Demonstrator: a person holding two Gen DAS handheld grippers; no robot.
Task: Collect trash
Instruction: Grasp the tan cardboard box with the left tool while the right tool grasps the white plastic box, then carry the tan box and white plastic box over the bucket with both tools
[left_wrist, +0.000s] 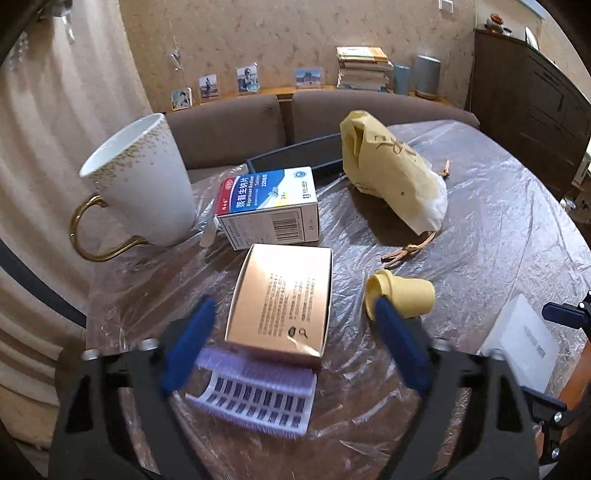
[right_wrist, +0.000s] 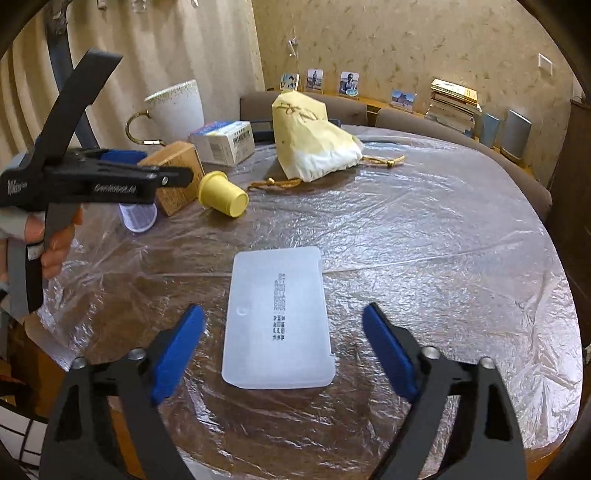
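Observation:
In the left wrist view my left gripper (left_wrist: 295, 314) is open, its blue fingers on either side of a gold carton (left_wrist: 280, 302) lying on the plastic-covered table. A purple-and-white blister tray (left_wrist: 255, 395) lies just under it. A yellow cup (left_wrist: 399, 295) lies on its side by the right finger. A blue-and-white medicine box (left_wrist: 269, 210) sits behind. In the right wrist view my right gripper (right_wrist: 284, 325) is open above a translucent white plastic case (right_wrist: 277, 325). The left gripper (right_wrist: 110, 177) shows there from the side.
A white mug with a gold handle (left_wrist: 140, 184) stands at the left. A yellow drawstring bag (left_wrist: 388, 173) lies at the back, with a dark tray (left_wrist: 295, 155) behind it. The round table (right_wrist: 443, 240) is covered in crinkled plastic film. A brown sofa (left_wrist: 229, 129) stands behind the table.

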